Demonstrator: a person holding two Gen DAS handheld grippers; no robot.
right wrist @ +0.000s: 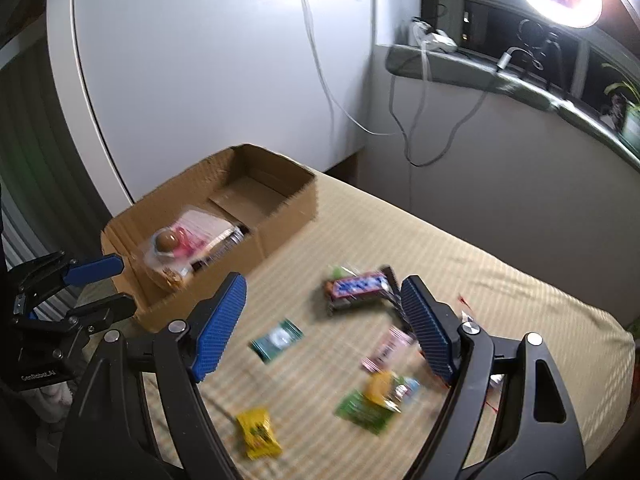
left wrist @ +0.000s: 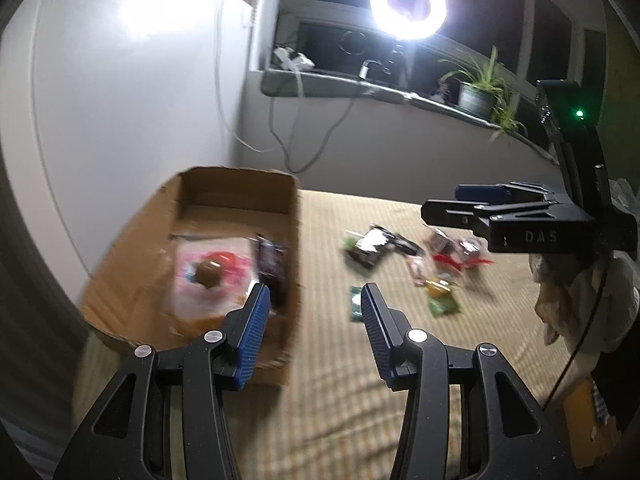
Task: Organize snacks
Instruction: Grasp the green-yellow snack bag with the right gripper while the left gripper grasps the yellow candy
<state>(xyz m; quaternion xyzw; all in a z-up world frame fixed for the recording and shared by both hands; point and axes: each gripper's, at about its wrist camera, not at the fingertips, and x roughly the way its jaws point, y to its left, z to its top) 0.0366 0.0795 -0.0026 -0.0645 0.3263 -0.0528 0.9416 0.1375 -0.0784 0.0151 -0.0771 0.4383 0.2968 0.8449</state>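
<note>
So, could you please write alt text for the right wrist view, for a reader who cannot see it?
The right claw hangs open and empty over snack packets scattered on a striped beige cloth, among them a chocolate bar and a yellow packet. Behind stands an open cardboard box already holding snacks, with the left claw beside it.

Striped beige bed (right wrist: 460, 264) under cardboard box (right wrist: 280, 216), scattered snacks (right wrist: 360, 286).

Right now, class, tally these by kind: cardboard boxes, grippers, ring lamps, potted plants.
Box: 1
Grippers: 2 (left gripper, right gripper)
Ring lamp: 1
Plant: 1
Total: 5
</note>
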